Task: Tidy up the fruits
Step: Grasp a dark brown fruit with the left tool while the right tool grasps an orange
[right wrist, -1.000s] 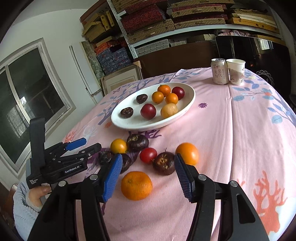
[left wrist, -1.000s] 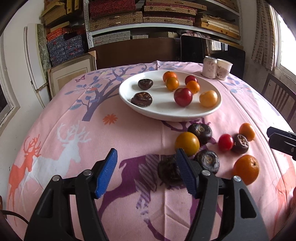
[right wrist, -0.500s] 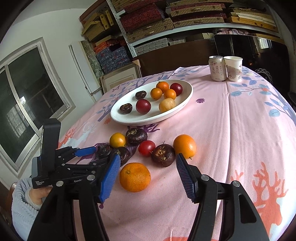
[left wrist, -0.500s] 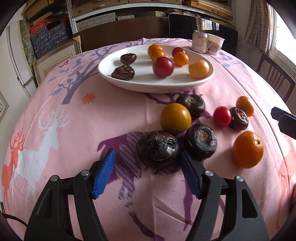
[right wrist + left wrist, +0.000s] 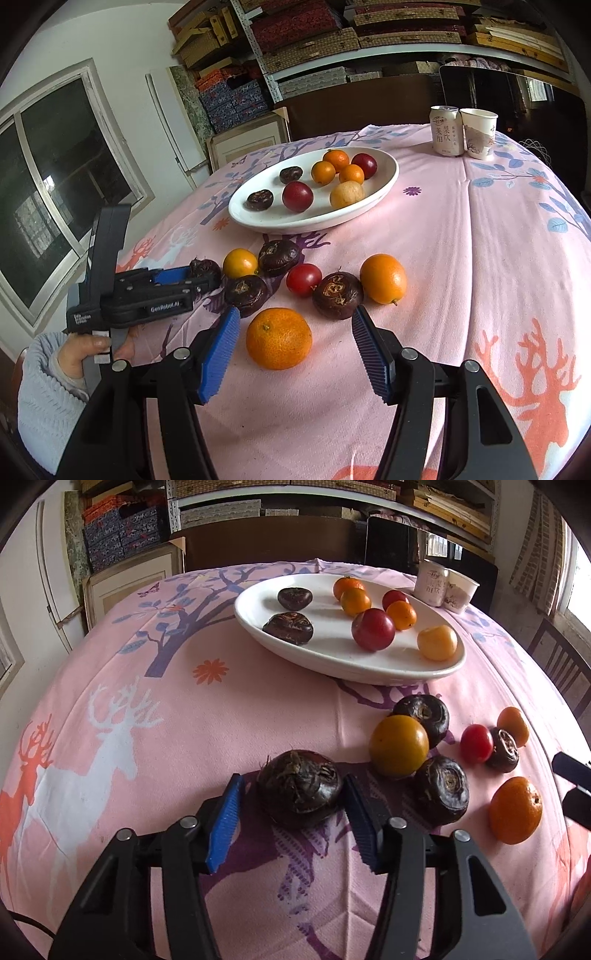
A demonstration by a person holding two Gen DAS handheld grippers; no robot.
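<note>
A dark water chestnut (image 5: 299, 788) lies on the pink cloth between the pads of my left gripper (image 5: 292, 782). Its jaws are closing; the right pad reaches the chestnut's side while a gap shows at the left pad. From the right wrist view, the left gripper (image 5: 195, 275) is low at that chestnut (image 5: 205, 267). My right gripper (image 5: 295, 312) is open around a big orange (image 5: 279, 338), touching nothing. The white plate (image 5: 332, 664) behind holds several fruits. Loose on the cloth are a yellow tomato (image 5: 399, 746), a red tomato (image 5: 476, 743) and more chestnuts (image 5: 441, 790).
A drink can (image 5: 447, 129) and a paper cup (image 5: 478, 133) stand at the far right of the table. A wooden chair (image 5: 565, 664) is beside the right edge. Shelves with boxes fill the back wall, and a window is on the left.
My left gripper came down and forward over the dark chestnut and its jaws narrowed around it. The right gripper hardly moved; its jaws spread a little about the orange.
</note>
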